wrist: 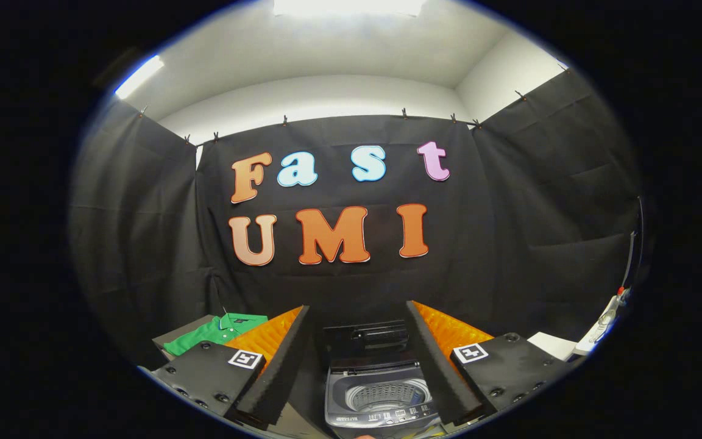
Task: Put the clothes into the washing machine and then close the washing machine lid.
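- The gripper point(357, 360) hung with its 2 fingers spread wide, holding nothing.
- The washing machine point(380, 396) sat between them, lid point(368, 342) raised, drum open.
- The green shirt point(217, 332) lay far left.

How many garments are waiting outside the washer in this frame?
1: a folded green polo shirt on the surface beyond the open claw's left finger, beside the open grey top-loading washing machine. Others may be hidden.

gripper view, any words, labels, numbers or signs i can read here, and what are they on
No text here can be read.
Washing machine control panel: small markings, too small to read.
Green shirt collar tag: too small to read.
Gripper, open: one square black-and-white marker on each side, patterns rather than words.
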Demonstrator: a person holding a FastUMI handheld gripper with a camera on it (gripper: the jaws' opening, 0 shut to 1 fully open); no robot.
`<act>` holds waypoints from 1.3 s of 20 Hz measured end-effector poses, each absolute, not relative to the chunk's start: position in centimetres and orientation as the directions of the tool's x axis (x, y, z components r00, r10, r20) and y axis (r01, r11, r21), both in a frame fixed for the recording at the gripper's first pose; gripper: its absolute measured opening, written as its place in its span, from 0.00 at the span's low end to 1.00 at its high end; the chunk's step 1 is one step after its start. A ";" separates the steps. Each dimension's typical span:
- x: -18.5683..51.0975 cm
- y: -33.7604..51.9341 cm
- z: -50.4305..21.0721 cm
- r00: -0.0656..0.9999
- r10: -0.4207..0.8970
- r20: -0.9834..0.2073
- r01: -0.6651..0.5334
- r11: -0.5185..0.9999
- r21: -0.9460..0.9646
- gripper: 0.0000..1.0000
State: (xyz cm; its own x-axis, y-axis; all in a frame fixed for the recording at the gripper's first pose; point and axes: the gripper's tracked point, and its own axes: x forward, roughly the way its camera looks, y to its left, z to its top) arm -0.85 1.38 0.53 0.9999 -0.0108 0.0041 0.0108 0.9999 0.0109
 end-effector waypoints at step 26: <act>14.9 34.6 -6.8 0.961 0.186 -0.203 -0.168 0.981 0.101 0.98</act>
